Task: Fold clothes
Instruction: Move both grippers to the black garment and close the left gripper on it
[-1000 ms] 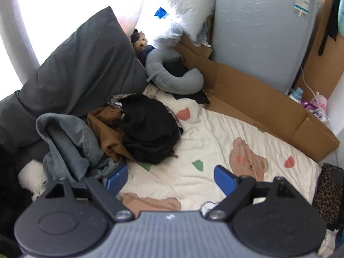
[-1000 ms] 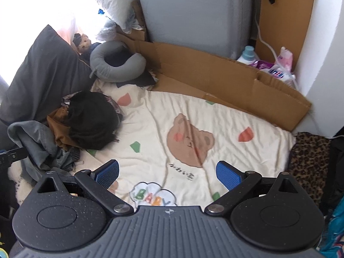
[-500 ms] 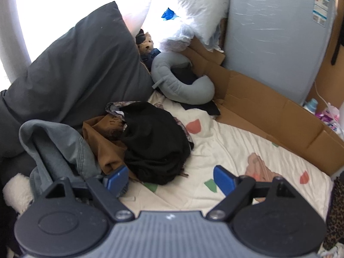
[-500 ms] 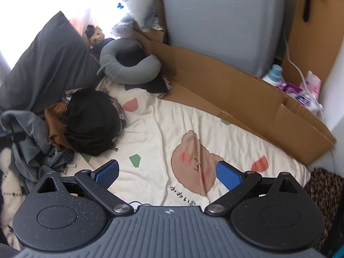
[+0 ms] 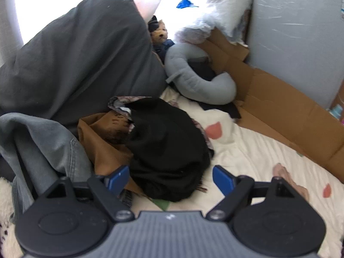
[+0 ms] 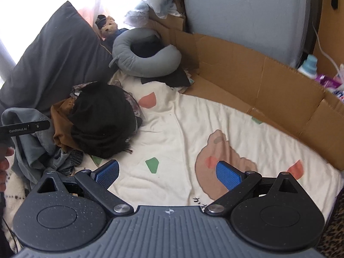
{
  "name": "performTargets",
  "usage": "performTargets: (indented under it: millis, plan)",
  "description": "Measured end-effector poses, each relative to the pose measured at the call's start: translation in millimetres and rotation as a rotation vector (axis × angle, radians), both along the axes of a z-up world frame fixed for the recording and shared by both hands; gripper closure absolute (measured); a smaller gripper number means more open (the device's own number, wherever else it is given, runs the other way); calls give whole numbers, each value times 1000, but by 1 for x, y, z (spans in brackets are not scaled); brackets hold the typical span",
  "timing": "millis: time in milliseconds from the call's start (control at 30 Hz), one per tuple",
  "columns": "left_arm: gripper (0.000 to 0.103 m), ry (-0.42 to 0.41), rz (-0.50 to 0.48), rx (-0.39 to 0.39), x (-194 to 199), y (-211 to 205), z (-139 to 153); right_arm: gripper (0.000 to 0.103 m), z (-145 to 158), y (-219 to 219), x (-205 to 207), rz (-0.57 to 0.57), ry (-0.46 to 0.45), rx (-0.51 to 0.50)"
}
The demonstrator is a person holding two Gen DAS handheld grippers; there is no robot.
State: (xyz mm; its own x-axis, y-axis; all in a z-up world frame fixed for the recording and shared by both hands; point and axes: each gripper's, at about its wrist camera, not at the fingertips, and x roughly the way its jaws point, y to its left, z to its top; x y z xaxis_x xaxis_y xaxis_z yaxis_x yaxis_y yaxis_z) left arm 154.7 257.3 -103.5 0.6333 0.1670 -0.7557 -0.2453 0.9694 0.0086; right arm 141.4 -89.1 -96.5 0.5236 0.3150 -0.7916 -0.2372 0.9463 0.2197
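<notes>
A heap of clothes lies at the left of a cream bear-print blanket (image 6: 193,133): a black garment (image 5: 167,148) on top, a brown one (image 5: 101,142) under it, grey-blue jeans (image 5: 43,142) to the left. The heap also shows in the right wrist view, with the black garment (image 6: 103,118) uppermost. My left gripper (image 5: 171,177) is open and empty, its fingers either side of the black garment's near edge, just above it. My right gripper (image 6: 167,173) is open and empty over bare blanket, right of the heap.
A dark grey pillow (image 5: 75,64) leans behind the heap. A grey neck pillow (image 6: 146,58) and a teddy bear (image 6: 108,26) lie at the back. A cardboard wall (image 6: 258,81) borders the blanket's far side, with a grey mattress (image 6: 247,15) behind it.
Both grippers have moved left and forward toward the clothes heap. The left gripper has closed in on the black garment. Both stay open.
</notes>
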Motion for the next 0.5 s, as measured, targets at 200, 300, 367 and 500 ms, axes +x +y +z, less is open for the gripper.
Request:
performTargets:
  millis: [200, 300, 367, 500]
  plan:
    - [17, -3, 42, 7, 19, 25, -21, 3, -19, 10, 19, 77, 37, 30]
    - [17, -12, 49, 23, 28, 36, -28, 3, -28, 19, 25, 137, 37, 27]
    - [17, -18, 59, 25, 35, 42, -33, 3, -35, 24, 27, 176, 47, 44]
    - [17, -21, 64, 19, 52, 49, -46, 3, -52, 36, 30, 264, 61, 36]
